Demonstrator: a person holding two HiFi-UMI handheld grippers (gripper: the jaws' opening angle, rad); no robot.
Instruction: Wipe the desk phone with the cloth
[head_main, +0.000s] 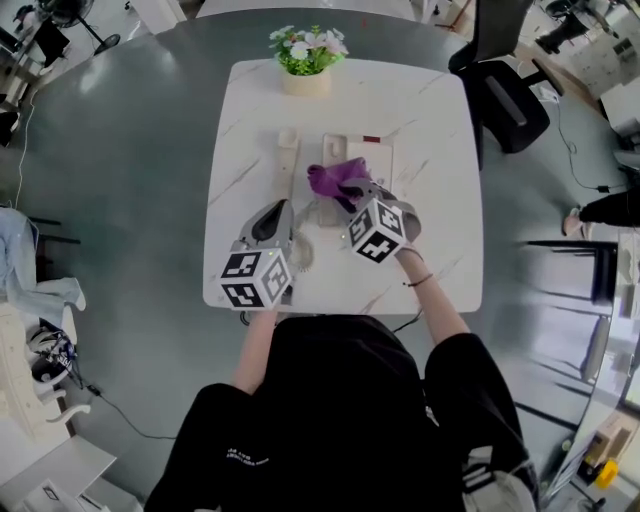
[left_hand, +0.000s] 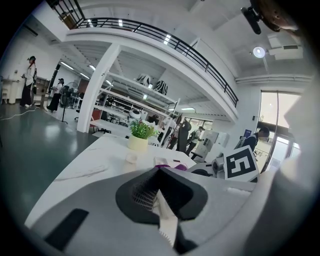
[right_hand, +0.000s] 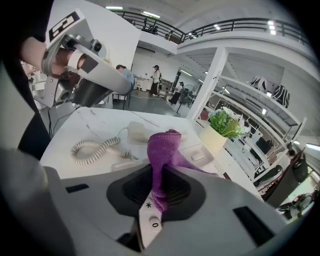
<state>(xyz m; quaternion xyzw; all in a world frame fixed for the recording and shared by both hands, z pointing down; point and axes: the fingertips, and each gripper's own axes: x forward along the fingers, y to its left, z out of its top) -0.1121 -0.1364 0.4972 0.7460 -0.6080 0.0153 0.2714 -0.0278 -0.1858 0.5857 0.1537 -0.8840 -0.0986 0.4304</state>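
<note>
The white desk phone (head_main: 368, 153) lies in the middle of the marble table (head_main: 440, 250), its handset (head_main: 288, 152) laid beside it on the left. My right gripper (head_main: 352, 196) is shut on a purple cloth (head_main: 338, 179) that stands up over the phone's near end. In the right gripper view the cloth (right_hand: 162, 150) rises from between the jaws, and keys of the phone (right_hand: 148, 220) show just below. My left gripper (head_main: 272, 232) hovers left of the phone above the coiled cord (head_main: 301, 252), jaws shut with nothing in them. The coiled cord (right_hand: 92, 149) rests on the tabletop.
A potted plant (head_main: 307, 62) stands at the table's far edge. A black office chair (head_main: 505, 92) is off the far right corner. Dark floor surrounds the table, with cables and clutter at the left (head_main: 40, 330).
</note>
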